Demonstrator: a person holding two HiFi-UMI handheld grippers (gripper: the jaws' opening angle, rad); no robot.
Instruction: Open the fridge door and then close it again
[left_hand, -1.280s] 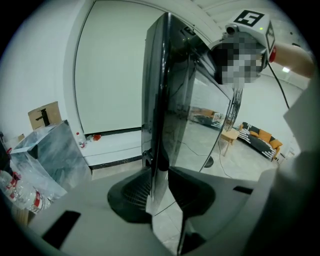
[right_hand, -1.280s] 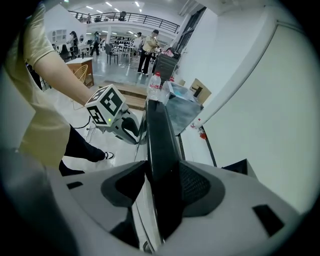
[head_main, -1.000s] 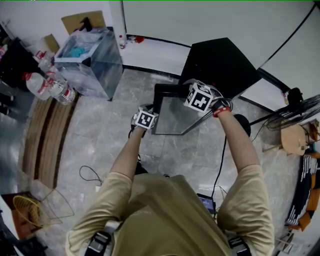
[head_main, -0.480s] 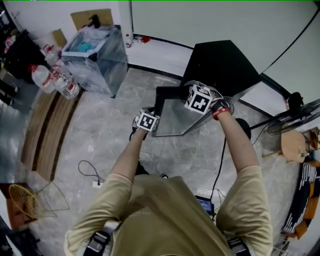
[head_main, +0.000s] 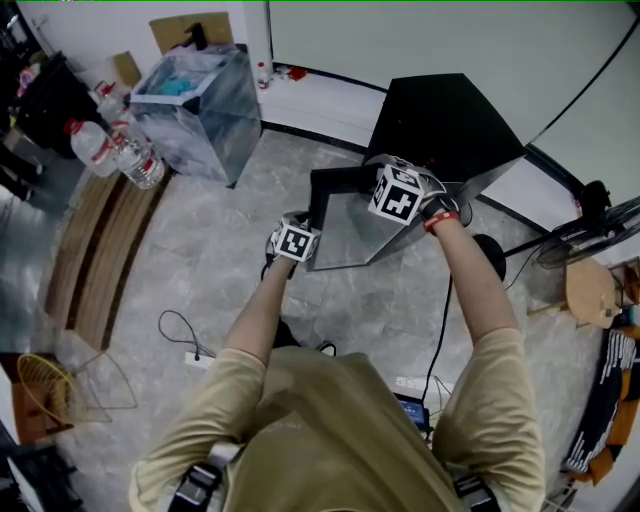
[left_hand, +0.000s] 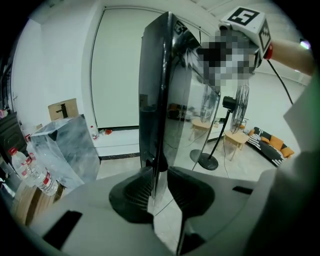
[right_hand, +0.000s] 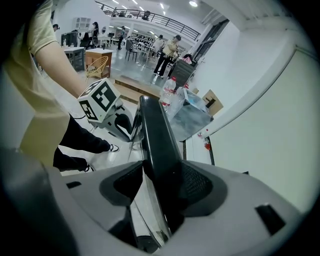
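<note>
The door (head_main: 350, 230) stands part open on the fridge (head_main: 440, 125), mid-swing I judge, with the left gripper (left_hand: 159, 175) closing on its side edge and the right gripper (right_hand: 160, 185) opening around its top edge, so the next move calls for pushing it shut.

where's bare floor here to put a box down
The bare floor lies between the wooden strip and the fridge door. Crowded: bottles and clear bin at upper left, cable near the feet, fan at right.
</note>
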